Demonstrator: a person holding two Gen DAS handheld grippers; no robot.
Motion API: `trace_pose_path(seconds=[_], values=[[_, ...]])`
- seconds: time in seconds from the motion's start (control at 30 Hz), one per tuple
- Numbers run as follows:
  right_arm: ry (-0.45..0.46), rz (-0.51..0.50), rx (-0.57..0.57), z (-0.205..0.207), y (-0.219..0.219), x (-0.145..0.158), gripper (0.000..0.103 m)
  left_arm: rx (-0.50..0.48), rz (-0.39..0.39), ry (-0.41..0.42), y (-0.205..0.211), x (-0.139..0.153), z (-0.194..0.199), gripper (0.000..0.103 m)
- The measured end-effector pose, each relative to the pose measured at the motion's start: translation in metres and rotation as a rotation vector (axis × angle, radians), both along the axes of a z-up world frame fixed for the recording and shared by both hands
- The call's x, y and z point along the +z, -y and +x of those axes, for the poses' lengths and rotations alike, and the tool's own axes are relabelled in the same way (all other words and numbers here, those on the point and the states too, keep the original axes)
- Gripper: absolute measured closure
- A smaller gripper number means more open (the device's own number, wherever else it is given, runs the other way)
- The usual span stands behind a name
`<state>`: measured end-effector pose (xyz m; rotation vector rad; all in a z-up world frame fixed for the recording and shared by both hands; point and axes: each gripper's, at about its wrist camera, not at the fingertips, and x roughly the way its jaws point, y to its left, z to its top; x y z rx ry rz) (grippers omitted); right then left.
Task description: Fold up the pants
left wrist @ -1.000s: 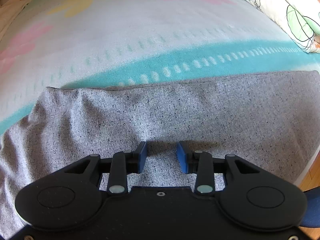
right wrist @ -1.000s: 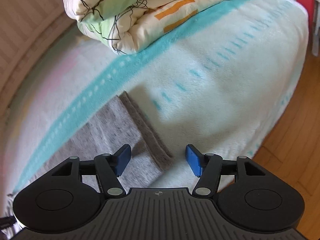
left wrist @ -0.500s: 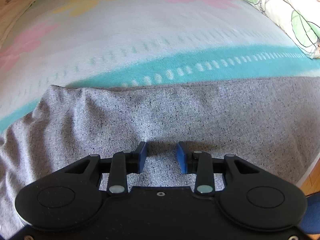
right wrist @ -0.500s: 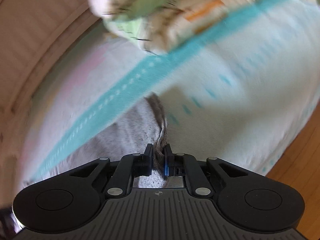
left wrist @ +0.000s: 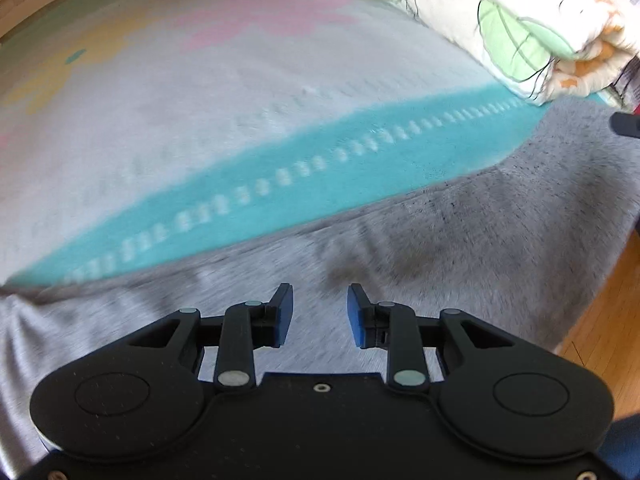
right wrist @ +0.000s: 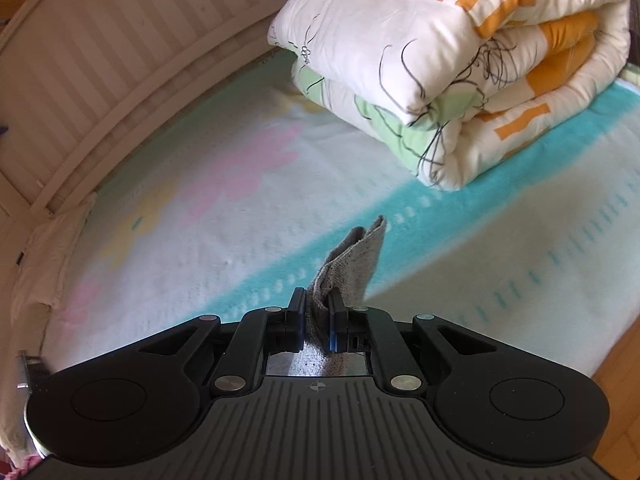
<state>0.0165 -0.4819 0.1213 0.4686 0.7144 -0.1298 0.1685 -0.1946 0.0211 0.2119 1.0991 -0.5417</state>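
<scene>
Left wrist view: the left tool [left wrist: 320, 316] hangs over the grey pants [left wrist: 460, 248] with its jaws spread and nothing between them; they have just been closing a little. 1 second ago the cloth filled the view ahead of the tool; now its far edge runs slanted, and the part off to the right looks raised from the bed [left wrist: 200, 128].

Right wrist view: the right tool [right wrist: 318, 322], spread over the cuff 1 second ago, now pinches the pants [right wrist: 352, 258] and holds them above the bed [right wrist: 208, 216], the rolled quilt [right wrist: 460, 68] beyond. Likely the fold-over is starting.
</scene>
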Motion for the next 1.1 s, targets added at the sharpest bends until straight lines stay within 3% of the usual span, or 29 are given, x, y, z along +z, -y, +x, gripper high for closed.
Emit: trace_pose_path(seconds=[0.13,0.23,0.33,0.5,0.63,0.73,0.87,1.0,1.1], values=[[0.007,0.005,-0.007,-0.003,-0.002,-0.001,0.092,0.018,0.051,0.020,0.022,-0.021,0.011,0.063],[0.012,0.007,-0.016,-0.004,-0.001,-0.001,0.092,0.029,0.069,0.066,0.034,-0.022,0.020,0.063],[0.013,0.008,-0.015,-0.005,-0.002,-0.002,0.092,0.066,0.056,0.039,0.033,-0.016,0.022,0.066],[0.014,0.007,-0.010,-0.004,-0.005,-0.001,0.092,-0.009,0.021,0.009,0.015,-0.002,-0.031,0.066],[0.013,-0.019,0.005,-0.004,-0.015,0.004,0.092,-0.078,0.042,-0.040,0.009,-0.015,-0.071,0.064],[0.022,-0.056,0.034,-0.004,-0.031,0.014,0.092,-0.108,0.051,0.024,0.008,-0.015,-0.085,0.064],[0.069,-0.069,0.119,-0.003,-0.072,0.036,0.092,-0.011,-0.058,-0.084,-0.020,-0.003,-0.067,0.064],[0.112,-0.074,0.253,0.000,-0.131,0.054,0.092,0.072,-0.076,-0.037,-0.059,0.015,-0.046,0.065],[0.132,-0.044,0.362,0.005,-0.180,0.056,0.092,0.143,-0.124,-0.049,-0.092,0.026,-0.030,0.065]])
